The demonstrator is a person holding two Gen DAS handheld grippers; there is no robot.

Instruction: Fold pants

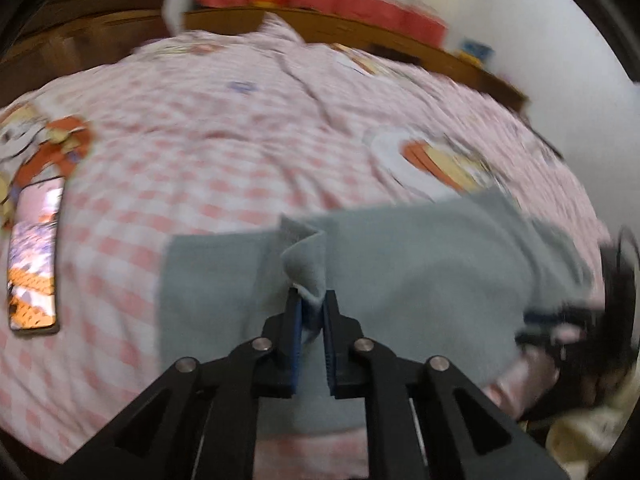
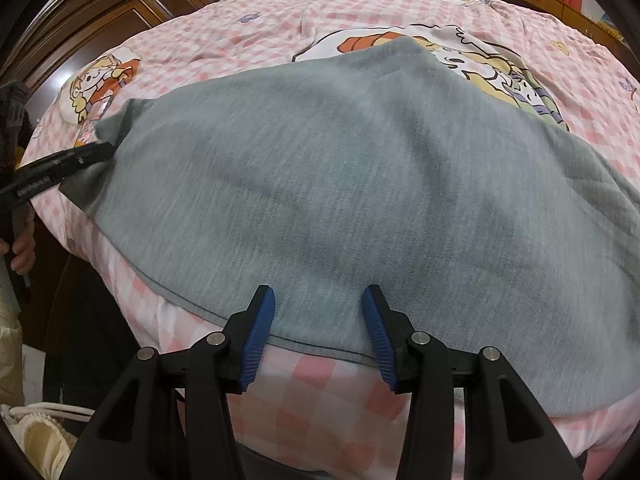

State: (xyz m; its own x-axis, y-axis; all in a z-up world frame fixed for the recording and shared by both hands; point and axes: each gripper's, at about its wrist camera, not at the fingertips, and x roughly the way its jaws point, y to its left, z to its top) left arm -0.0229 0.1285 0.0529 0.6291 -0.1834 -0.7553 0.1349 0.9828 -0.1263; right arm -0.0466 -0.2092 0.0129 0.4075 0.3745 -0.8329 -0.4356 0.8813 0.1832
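Grey fleece pants [image 1: 400, 280], soft and limp, bunch between the closed fingers of the left gripper [image 1: 311, 300] at a pinched edge, while ahead of the open right gripper [image 2: 319, 300] they lie spread on the pink checked bedcover [image 2: 320, 384], best gripped at the hem.

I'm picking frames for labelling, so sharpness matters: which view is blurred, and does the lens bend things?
Left wrist view: motion-smeared throughout, the checked bedcover and phone soft, though the left tongs pinching the grey pants stay fairly crisp. Right wrist view: sharp, knit texture readable by the open right tongs. Both: strong fisheye bulge, dark rim.
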